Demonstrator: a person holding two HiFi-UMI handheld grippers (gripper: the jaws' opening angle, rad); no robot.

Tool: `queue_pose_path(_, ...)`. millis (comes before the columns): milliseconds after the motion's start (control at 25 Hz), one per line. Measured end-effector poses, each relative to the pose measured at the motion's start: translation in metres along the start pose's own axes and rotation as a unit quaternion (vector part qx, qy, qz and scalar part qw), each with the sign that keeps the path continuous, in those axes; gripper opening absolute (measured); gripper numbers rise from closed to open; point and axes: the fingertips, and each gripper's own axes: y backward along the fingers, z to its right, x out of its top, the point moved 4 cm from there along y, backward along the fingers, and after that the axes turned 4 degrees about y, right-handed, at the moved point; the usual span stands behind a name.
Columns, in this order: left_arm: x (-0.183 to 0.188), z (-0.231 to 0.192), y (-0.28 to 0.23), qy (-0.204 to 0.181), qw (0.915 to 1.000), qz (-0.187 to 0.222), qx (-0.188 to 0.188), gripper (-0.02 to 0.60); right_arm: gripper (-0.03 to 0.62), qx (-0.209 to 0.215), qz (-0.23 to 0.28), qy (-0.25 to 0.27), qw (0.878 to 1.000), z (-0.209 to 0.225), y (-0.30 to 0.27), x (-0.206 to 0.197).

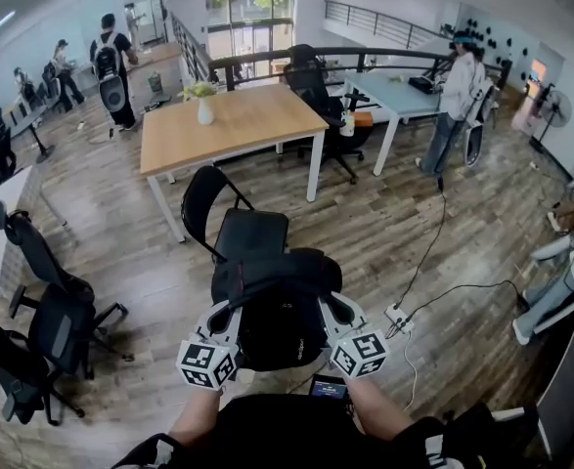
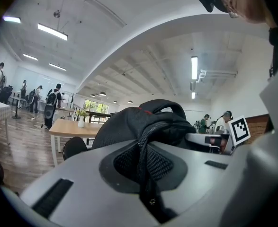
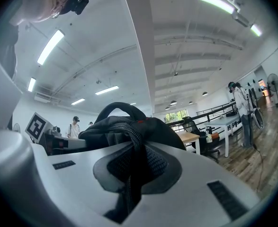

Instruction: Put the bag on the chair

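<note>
A black backpack (image 1: 279,306) hangs in the air between my two grippers, just in front of my body. My left gripper (image 1: 221,313) is shut on the bag's left edge, with its fabric and zipper seam (image 2: 146,160) pinched between the jaws. My right gripper (image 1: 337,308) is shut on the bag's right edge (image 3: 131,162) in the same way. The bag's top handle (image 2: 163,104) arches above. A black chair (image 1: 240,225) stands on the wooden floor right beyond the bag, its seat facing me and its backrest to the left.
A wooden table (image 1: 230,125) with a white vase (image 1: 205,108) stands behind the chair. Black office chairs (image 1: 54,306) are at the left. A power strip (image 1: 398,317) and cable lie on the floor at the right. People stand at the back left and at the back right (image 1: 455,96).
</note>
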Motion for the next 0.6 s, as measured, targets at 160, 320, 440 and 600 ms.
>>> queue_pose_path(160, -0.002, -0.008, -0.017, 0.012, 0.9999, -0.006, -0.006, 0.017, 0.026, 0.000, -0.006, -0.005, 1.000, 0.012, -0.011, -0.005)
queue_pose_path(320, 0.001, -0.017, -0.041, 0.015, 0.9998, -0.007, -0.015, 0.017, 0.026, 0.000, -0.006, -0.006, 1.000, 0.027, -0.026, -0.005)
queue_pose_path(440, 0.003, -0.025, -0.061, 0.015, 0.9996, -0.010, -0.020, 0.017, 0.026, -0.003, -0.009, -0.007, 1.000, 0.040, -0.040, -0.005)
queue_pose_path(600, 0.007, -0.036, -0.091, 0.017, 0.9992, -0.019, -0.031, 0.017, 0.026, -0.010, -0.011, -0.012, 1.000, 0.062, -0.062, -0.004)
